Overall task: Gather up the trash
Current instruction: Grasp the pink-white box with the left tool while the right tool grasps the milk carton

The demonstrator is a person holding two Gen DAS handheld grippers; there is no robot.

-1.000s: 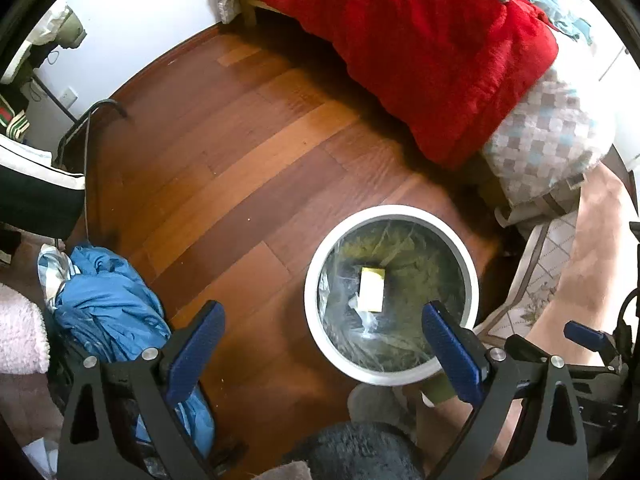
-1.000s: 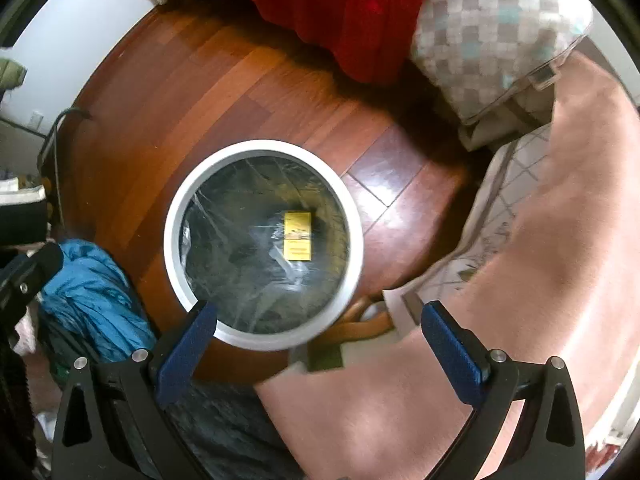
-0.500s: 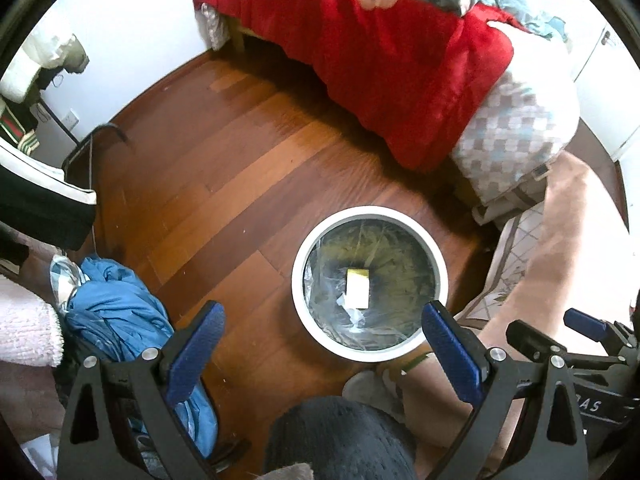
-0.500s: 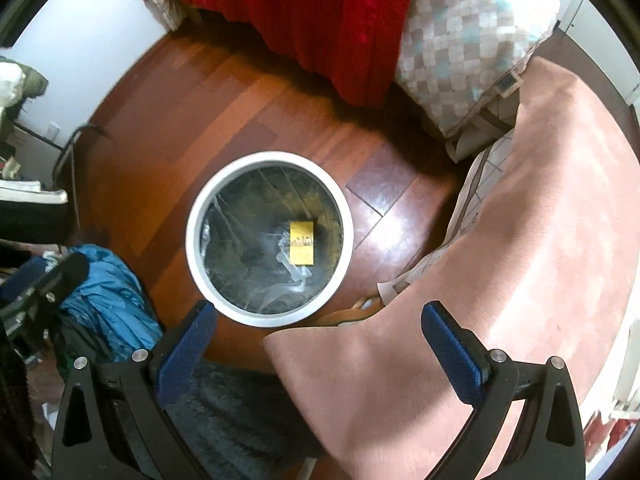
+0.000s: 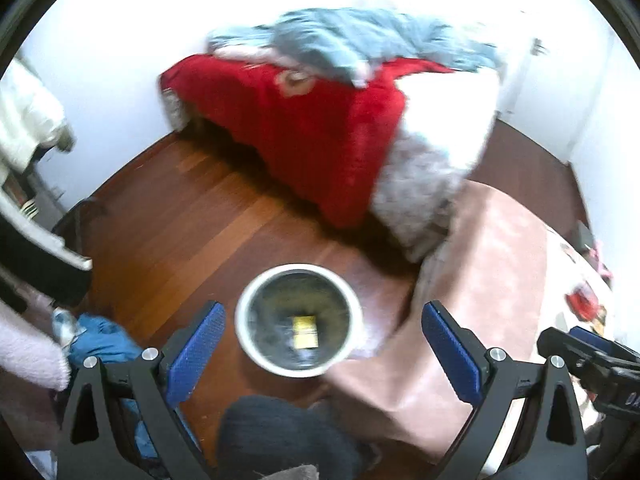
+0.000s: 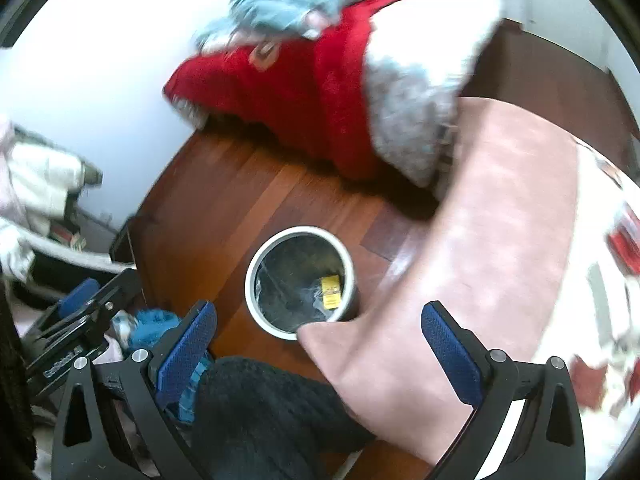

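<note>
A round white trash bin [image 5: 240,320] lined with a clear bag stands on the wooden floor; a small yellow packet [image 5: 305,331] lies at its bottom. The bin [image 6: 251,280] and packet [image 6: 331,291] also show in the right wrist view. My left gripper [image 5: 324,348] is open and empty, held high above the bin. My right gripper [image 6: 320,340] is open and empty, also high above the bin. The right gripper's body shows at the right edge of the left wrist view [image 5: 600,364]. The left gripper's body shows at the left of the right wrist view [image 6: 76,328].
A bed with a red blanket [image 5: 304,132] and blue quilt [image 5: 344,40] stands behind the bin. A pink covered surface [image 5: 480,280] lies to the right, with red and white items [image 6: 624,240]. Blue cloth [image 5: 108,344] lies at left. A dark fuzzy slipper [image 6: 264,412] is below.
Both grippers have risen and tilted up, so the bin looks smaller and more of the bed and walls show. Both stay open. The yellow packet has not moved.
</note>
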